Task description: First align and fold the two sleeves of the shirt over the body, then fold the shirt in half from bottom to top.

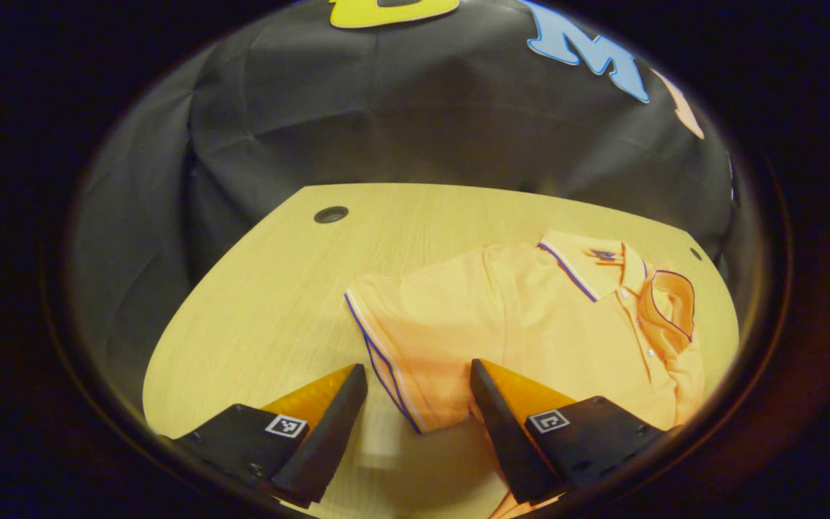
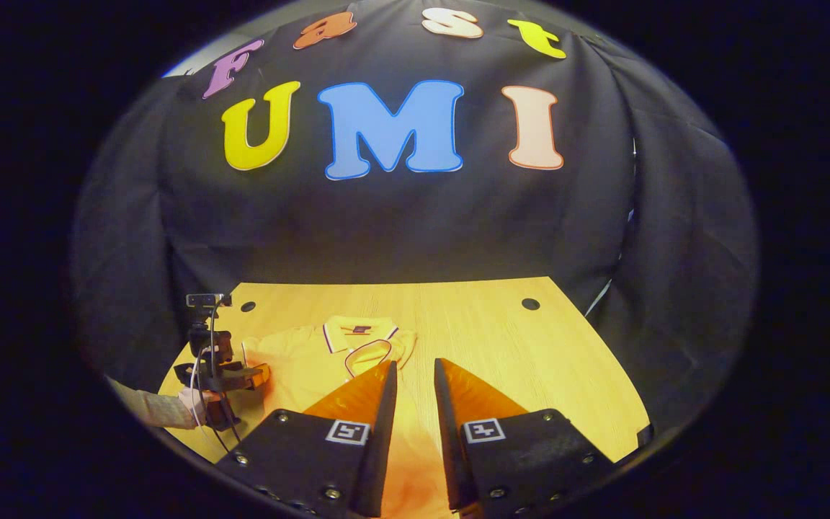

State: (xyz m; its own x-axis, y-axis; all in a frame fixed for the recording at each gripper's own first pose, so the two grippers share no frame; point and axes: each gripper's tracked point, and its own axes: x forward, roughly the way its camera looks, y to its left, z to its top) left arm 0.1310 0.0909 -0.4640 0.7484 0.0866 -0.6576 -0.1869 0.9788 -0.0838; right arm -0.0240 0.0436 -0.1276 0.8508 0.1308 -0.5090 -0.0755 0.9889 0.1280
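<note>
The left gripper [image 1: 418, 393] is seen with its jaws spread wide, nothing pressed between them. Just beyond and between the fingers lies the left sleeve [image 1: 404, 339] of the shirt [image 1: 545, 317], its striped cuff edge running near-to-far in line with the gap. The sleeve appears still spread outward on the surface [image 1: 264, 288], so it is judged not yet folded.

The right gripper [image 2: 413, 375] is held with its jaws parted only narrowly, and no cloth is seen gripped. The shirt [image 2: 307, 364] lies ahead and to the left of it, collar [image 2: 359, 329] at the far end, body running toward the near edge.

The left gripper, also seen from the right gripper view [image 2: 256, 375], is judged much the nearer to the left sleeve.
</note>
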